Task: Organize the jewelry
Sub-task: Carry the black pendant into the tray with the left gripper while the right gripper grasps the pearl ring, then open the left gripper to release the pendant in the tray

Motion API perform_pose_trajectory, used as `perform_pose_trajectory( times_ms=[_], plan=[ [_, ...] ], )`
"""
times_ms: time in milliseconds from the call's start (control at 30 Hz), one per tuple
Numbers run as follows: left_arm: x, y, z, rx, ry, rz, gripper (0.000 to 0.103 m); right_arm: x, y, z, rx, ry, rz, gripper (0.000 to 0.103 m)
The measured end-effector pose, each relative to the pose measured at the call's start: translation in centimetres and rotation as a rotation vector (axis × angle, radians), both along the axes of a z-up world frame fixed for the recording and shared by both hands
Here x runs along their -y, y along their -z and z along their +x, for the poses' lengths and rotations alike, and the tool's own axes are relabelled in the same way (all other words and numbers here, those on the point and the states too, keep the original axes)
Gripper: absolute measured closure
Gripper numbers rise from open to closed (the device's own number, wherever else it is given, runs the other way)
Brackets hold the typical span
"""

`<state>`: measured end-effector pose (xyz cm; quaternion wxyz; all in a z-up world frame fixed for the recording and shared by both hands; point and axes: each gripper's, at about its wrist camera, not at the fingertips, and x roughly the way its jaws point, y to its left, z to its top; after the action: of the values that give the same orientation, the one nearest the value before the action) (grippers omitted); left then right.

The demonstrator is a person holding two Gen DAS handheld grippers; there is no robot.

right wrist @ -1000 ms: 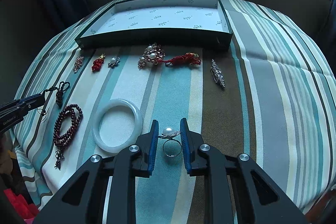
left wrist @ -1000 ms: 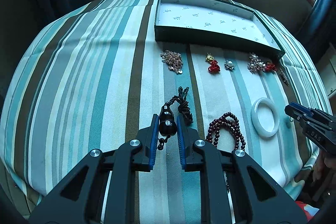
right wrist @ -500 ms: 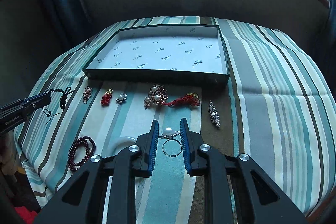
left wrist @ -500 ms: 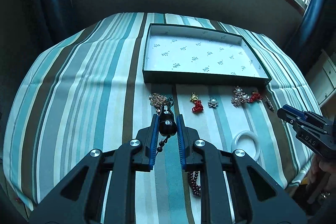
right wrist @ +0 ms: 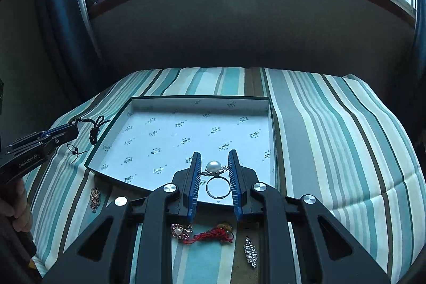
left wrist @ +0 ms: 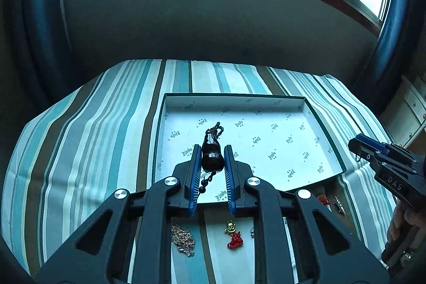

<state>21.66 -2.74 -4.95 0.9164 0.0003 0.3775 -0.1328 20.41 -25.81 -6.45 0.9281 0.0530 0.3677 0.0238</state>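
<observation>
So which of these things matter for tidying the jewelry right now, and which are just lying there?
In play:
- left gripper, shut on gourd pendant
- right gripper, shut on pearl ring
- box

Lying about:
- red knot charm
- rhinestone brooch
- striped cloth

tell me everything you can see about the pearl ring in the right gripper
The pearl ring is a thin silvery band with one round white pearl seated on a small sparkly setting. It stands upright, pearl on top, band hanging below, pinched at the setting between the blue pads of the right gripper, whose jaws are shut on it. It hangs in the air in front of the near edge of the open box, touching nothing but the pads.
</observation>
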Motion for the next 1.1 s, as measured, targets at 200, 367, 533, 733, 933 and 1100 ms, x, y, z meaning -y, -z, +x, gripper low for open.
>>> perform_pose_trajectory(
  times_ms=[200, 367, 533, 733, 933, 1100],
  plan=[
    [1.2, 4.3, 3.4, -0.072, 0.008, 0.027, 0.086, 1.1, 4.6, 3.4, -0.104, 0.017, -0.021, 0.081],
    [1.1, 7.8, 4.5, -0.142, 0.001, 0.044, 0.086, 1.5, 7.5, 4.4, -0.167, 0.026, -0.032, 0.081],
    [1.0, 9.5, 4.8, -0.171, 0.0, 0.055, 0.086, 1.7, 8.7, 4.7, -0.199, 0.029, -0.03, 0.081],
    [1.1, 10.2, 4.8, -0.178, -0.002, 0.061, 0.08, 1.5, 8.9, 4.6, -0.19, 0.021, -0.045, 0.08],
    [1.0, 9.9, 4.5, -0.166, -0.026, 0.057, 0.053, 1.2, 8.0, 4.0, -0.173, 0.022, -0.031, 0.059],
    [0.0, 7.5, 2.5, -0.142, -0.054, 0.045, 0.038, 0.1, 5.8, 1.6, -0.15, 0.01, -0.036, 0.058]
  ],
)
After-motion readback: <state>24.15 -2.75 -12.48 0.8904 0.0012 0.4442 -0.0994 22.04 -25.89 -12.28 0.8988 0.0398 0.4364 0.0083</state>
